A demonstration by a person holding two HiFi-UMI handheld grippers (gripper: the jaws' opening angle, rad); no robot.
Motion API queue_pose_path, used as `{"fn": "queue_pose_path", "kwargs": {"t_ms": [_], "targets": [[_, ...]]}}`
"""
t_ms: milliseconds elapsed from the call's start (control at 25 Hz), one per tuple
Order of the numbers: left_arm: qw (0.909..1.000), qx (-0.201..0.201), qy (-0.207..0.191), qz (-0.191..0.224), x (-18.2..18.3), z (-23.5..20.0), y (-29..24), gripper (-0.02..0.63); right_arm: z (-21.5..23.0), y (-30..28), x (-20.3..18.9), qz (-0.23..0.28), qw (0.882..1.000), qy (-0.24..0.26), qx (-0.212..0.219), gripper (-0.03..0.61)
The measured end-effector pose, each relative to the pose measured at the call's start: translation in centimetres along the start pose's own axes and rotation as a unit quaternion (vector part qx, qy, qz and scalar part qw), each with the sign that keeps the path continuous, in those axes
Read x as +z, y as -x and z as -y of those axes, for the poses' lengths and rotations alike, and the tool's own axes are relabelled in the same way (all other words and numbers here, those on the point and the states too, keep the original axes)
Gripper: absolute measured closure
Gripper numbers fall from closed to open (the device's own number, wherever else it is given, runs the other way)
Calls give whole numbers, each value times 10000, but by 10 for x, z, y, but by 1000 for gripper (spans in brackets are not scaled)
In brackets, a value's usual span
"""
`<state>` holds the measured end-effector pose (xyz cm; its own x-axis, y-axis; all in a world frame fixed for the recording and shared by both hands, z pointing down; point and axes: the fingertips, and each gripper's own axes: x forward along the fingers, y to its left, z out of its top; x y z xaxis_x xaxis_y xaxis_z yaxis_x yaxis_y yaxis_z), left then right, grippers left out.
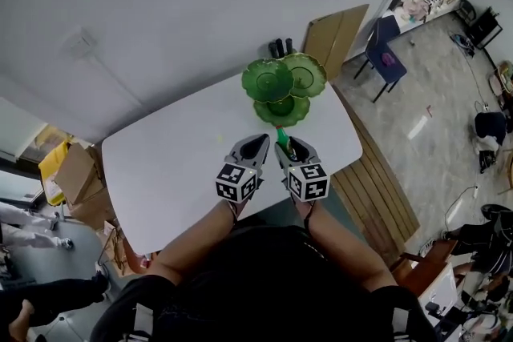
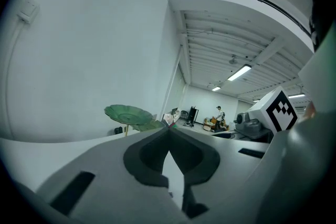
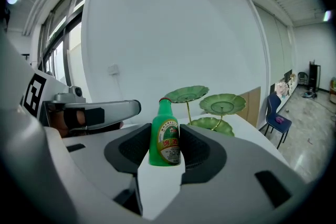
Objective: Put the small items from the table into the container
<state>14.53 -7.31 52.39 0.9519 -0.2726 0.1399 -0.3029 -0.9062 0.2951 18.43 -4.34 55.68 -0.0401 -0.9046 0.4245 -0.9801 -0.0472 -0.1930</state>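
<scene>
The right gripper (image 3: 165,150) clamps 1 small green bottle (image 3: 164,136) over the white table (image 1: 160,156), the left gripper (image 2: 169,131) is closed and empty, and the 3 green leaf dishes (image 1: 268,80) at 12 o'clock look bare, so nothing seems delivered yet.

Bright, even light fills the head view: the white table (image 1: 176,164) shows no glare and hardly a shadow. Straight lines bow toward that frame's edges. The 2 gripper views sit in round fisheye frames, all 4 corners black. In the left gripper view, ceiling strip lights (image 2: 239,72) burn at the upper right and the near grey jaws look soft. In the right gripper view, daylight comes through windows (image 3: 58,44) on the left, and the green bottle (image 3: 165,136) is crisp.
</scene>
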Motion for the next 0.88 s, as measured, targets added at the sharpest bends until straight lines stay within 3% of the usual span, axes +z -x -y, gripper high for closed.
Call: {"fn": "queue_pose_path", "kwargs": {"t_ms": [480,880], "targets": [[9952,929,280,95,7,-69,-8,606,-13,-74,25,-273,9955,208,881,407],[9757,2083,465,492,29,-91,-39,606,6,-100,71,-380,9761,707,2021,406]]}}
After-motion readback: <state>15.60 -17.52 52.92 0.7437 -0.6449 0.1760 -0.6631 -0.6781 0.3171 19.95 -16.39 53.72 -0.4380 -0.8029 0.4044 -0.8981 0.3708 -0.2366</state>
